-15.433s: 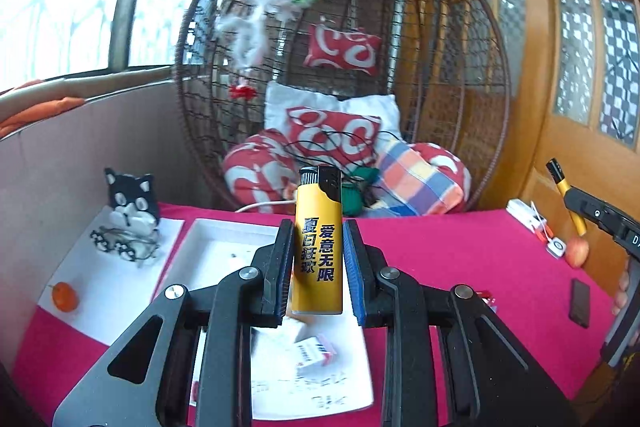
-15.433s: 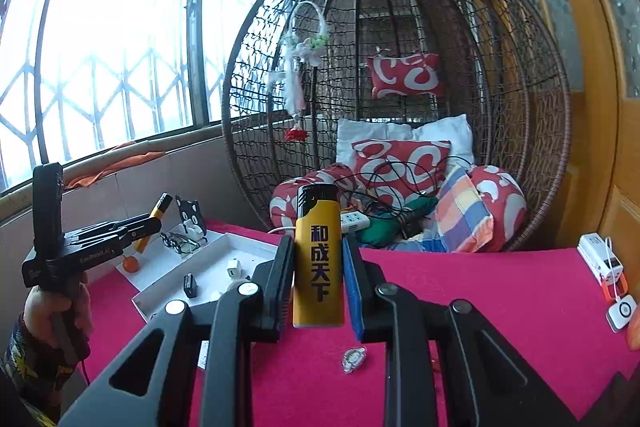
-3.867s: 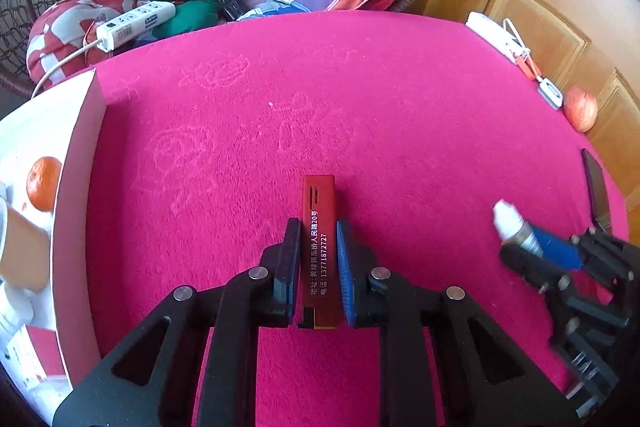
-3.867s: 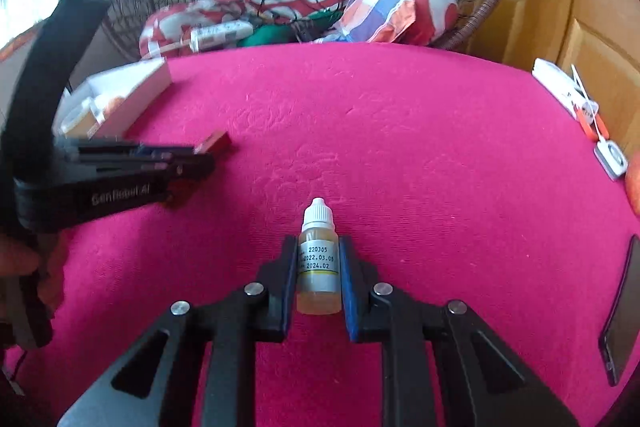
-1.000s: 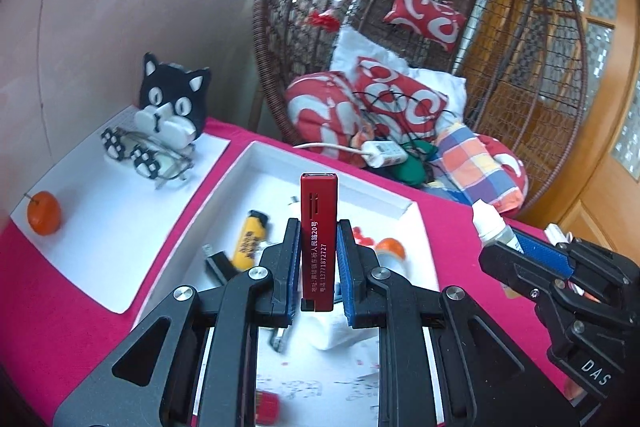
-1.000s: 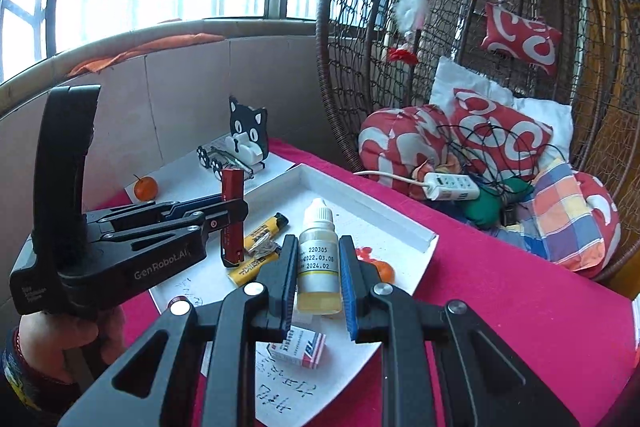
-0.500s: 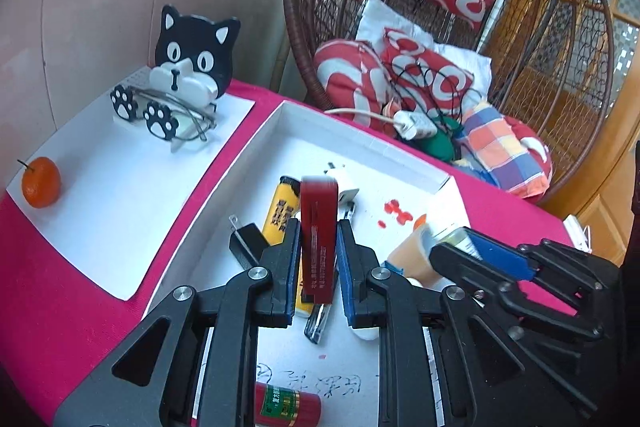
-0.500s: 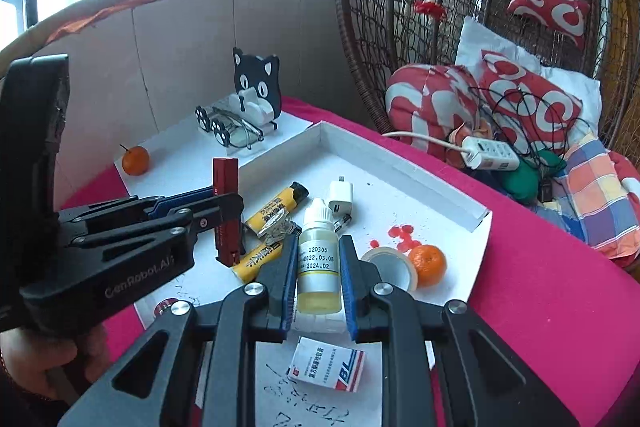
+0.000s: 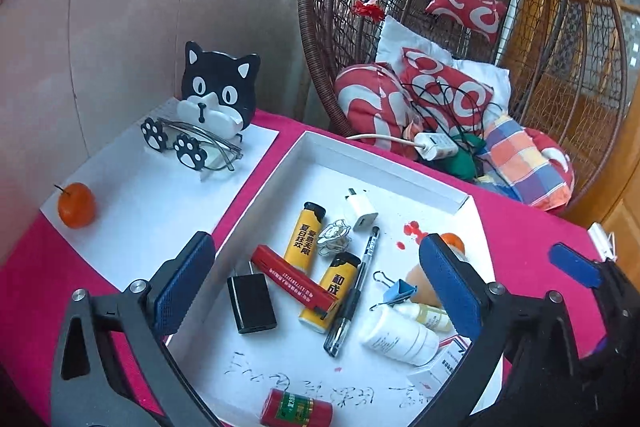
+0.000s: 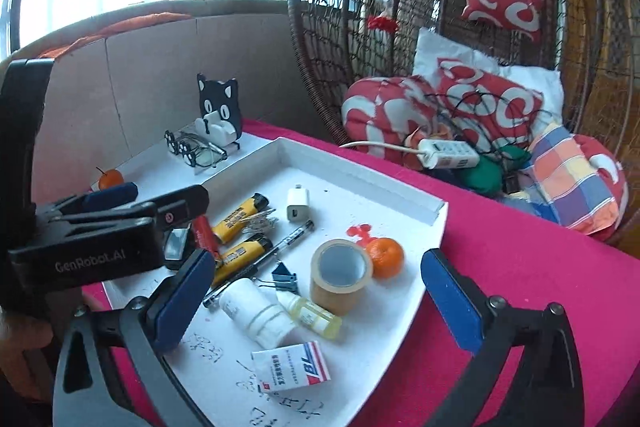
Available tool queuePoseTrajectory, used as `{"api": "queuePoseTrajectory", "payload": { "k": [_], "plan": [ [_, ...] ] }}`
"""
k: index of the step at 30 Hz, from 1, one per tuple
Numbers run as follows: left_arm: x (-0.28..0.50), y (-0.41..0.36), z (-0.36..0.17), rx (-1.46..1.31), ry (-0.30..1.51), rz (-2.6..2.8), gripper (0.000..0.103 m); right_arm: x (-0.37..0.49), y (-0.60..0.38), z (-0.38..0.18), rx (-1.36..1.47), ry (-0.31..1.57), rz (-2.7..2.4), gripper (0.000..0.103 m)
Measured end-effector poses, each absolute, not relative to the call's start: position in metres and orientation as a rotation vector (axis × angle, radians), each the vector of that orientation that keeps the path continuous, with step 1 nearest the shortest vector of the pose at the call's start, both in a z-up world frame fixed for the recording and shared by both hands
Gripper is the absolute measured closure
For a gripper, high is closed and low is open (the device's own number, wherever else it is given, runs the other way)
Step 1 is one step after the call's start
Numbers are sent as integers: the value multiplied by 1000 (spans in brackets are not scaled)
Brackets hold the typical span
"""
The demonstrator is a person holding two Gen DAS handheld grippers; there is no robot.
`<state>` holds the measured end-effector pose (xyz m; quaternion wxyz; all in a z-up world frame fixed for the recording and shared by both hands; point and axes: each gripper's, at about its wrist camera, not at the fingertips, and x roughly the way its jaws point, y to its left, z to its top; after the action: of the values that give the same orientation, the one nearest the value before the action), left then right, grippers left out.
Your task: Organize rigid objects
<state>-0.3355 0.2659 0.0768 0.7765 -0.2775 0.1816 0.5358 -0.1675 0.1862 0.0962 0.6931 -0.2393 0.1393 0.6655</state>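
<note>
My left gripper hangs over the white tray, its jaws opening wide with nothing pressed between them. Below it the flat red lighter lies slantwise across a yellow lighter. My right gripper is over the tray's near right part, jaws opening too, and empty. The small dropper bottle lies on its side under it, against a white pill bottle. In the right wrist view the left gripper covers part of the red lighter.
The tray also holds a second yellow lighter, a black charger, a white charger, a pen, a tape roll, a tangerine and a small box. Left of it stands a cat-shaped glasses stand. A wicker chair rises behind.
Both grippers have opened from shut. The red lighter left the left jaws and the dropper bottle left the right jaws; both now lie in the tray. The right gripper sank a little.
</note>
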Motion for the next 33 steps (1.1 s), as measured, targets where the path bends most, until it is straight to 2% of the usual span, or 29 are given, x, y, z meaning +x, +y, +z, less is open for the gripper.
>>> {"api": "queuePoseTrajectory", "payload": {
  "k": [14,22,33],
  "plan": [
    [-326,235,113,-521,357,1133,0,-138,158,97,-461,382,1452,0],
    [-293,216,129,-391,476,1204,0,-114,141,104,-386,407,1405,0],
    [-280,186,153,-367,437,1169,0,-83,114,114,-273,429,1376,0]
  ]
}}
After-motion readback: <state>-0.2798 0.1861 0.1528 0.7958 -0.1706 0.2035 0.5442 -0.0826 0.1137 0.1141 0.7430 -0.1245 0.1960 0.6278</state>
